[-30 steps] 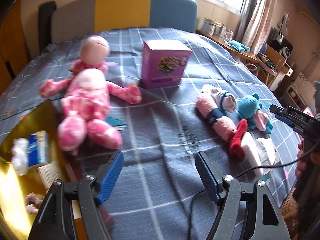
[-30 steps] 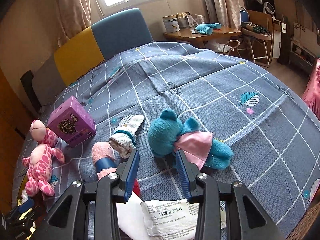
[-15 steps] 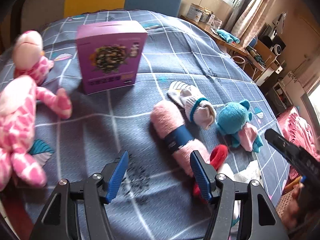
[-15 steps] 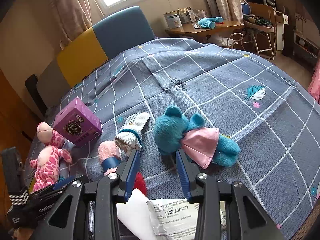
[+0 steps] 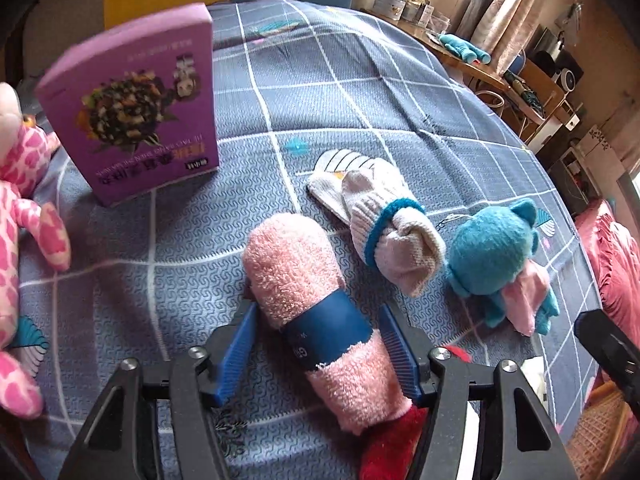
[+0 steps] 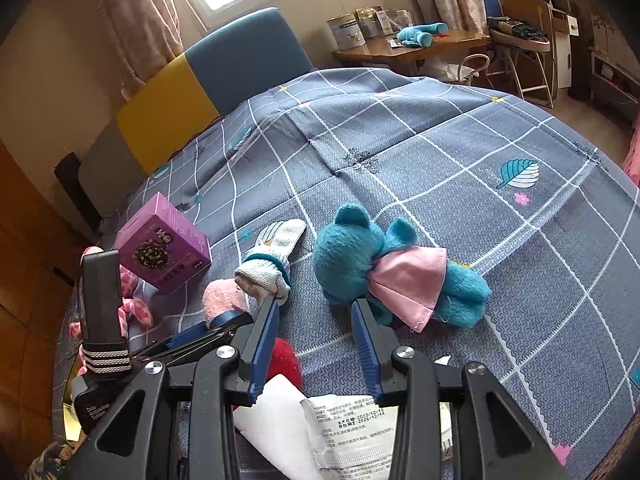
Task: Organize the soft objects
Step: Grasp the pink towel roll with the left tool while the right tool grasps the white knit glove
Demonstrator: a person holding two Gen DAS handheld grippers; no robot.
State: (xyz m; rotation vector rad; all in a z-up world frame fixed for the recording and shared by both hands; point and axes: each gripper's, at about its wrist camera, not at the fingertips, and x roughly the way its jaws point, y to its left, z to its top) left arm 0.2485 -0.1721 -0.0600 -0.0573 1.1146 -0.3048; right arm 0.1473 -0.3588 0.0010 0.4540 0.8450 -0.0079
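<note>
A rolled pink fluffy sock bundle with a dark blue paper band [image 5: 316, 312] lies on the grey checked bedspread. My left gripper [image 5: 318, 312] is open with one blue finger on each side of the band, straddling it. A white knitted glove with a teal cuff [image 5: 384, 224] and a teal plush bear in a pink dress [image 5: 496, 268] lie to its right. My right gripper [image 6: 314, 312] is open and empty, just in front of the teal bear [image 6: 380, 268], between it and the glove [image 6: 268, 264]. The pink bundle [image 6: 222, 298] shows left of it.
A purple box [image 5: 136, 104] stands at the back left, a pink spotted plush [image 5: 20, 216] at the far left. A red soft item [image 5: 396, 444] and a white plastic packet [image 6: 344, 432] lie near the bed's front edge. A wooden desk [image 6: 416, 44] stands beyond the bed.
My left gripper has swung right from the pink plush and moved in until its open fingers straddle the pink sock bundle. My right gripper has hardly moved.
</note>
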